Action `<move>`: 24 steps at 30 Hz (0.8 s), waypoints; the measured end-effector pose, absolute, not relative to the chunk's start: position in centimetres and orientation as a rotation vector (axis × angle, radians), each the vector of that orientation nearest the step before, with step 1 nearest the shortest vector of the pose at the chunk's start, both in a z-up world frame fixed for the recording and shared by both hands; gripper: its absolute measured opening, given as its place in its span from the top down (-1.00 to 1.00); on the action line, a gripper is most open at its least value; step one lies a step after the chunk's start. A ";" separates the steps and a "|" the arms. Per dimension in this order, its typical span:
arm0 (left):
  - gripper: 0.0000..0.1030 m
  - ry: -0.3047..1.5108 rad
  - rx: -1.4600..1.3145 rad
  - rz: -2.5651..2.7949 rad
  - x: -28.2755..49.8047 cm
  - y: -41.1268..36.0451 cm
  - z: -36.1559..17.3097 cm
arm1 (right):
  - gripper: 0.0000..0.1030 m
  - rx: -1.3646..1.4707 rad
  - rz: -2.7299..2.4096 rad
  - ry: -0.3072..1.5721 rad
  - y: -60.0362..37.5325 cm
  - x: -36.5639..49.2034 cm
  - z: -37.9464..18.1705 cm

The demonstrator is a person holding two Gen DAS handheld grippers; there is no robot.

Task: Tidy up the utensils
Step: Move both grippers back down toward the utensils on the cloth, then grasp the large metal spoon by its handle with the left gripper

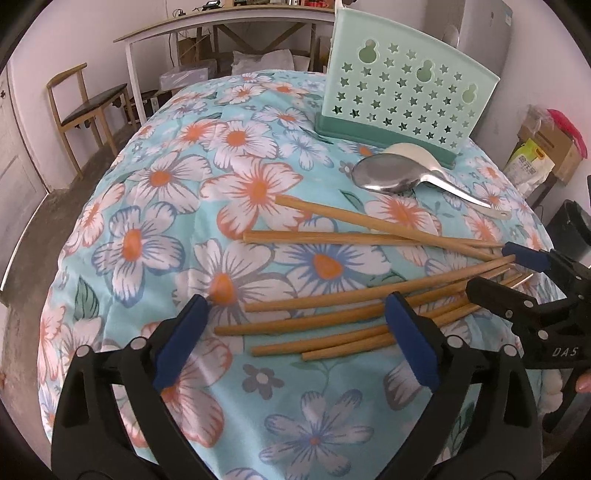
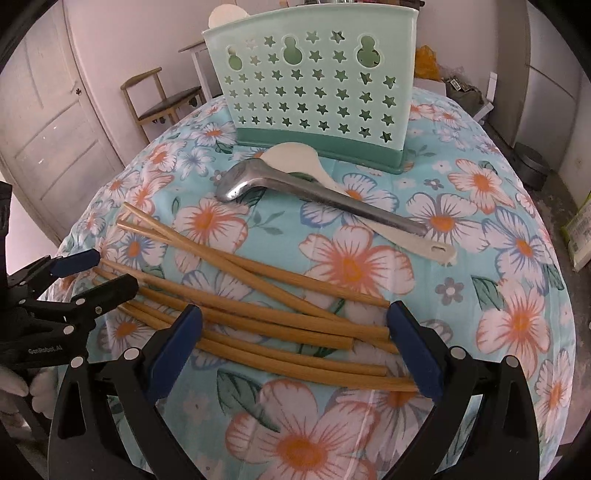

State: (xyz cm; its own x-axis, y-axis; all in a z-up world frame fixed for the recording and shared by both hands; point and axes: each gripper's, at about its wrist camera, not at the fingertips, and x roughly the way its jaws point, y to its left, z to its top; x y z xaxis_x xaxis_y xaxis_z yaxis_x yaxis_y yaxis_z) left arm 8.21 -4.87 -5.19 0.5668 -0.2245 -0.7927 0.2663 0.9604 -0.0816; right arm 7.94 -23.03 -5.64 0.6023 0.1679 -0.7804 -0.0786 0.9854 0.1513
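Note:
Several wooden chopsticks lie loose on the flowered tablecloth, also in the right wrist view. A metal spoon rests on a white rice paddle in front of the mint-green star-holed utensil holder; the same spoon, paddle and holder show in the right wrist view. My left gripper is open, just above the thick chopstick ends. My right gripper is open over the other ends. Each gripper shows in the other's view, the right one and the left one.
The tablecloth covers a round table that drops off on all sides. A wooden chair and a white desk stand beyond it. Boxes and bags sit at the right.

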 end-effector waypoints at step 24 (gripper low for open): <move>-0.84 0.702 0.065 -0.361 9.4 -6.5 1.4 | -0.88 0.382 0.196 0.714 -31.1 7.9 -2.6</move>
State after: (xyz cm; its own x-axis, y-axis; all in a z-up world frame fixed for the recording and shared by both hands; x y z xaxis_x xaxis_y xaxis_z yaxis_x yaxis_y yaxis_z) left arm 9.40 -6.53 1.45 0.7045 -0.3031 -0.6418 0.3462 0.9361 -0.0620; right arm 7.88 -31.08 -2.59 0.7416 0.3025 -0.5987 -0.0455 0.9132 0.4050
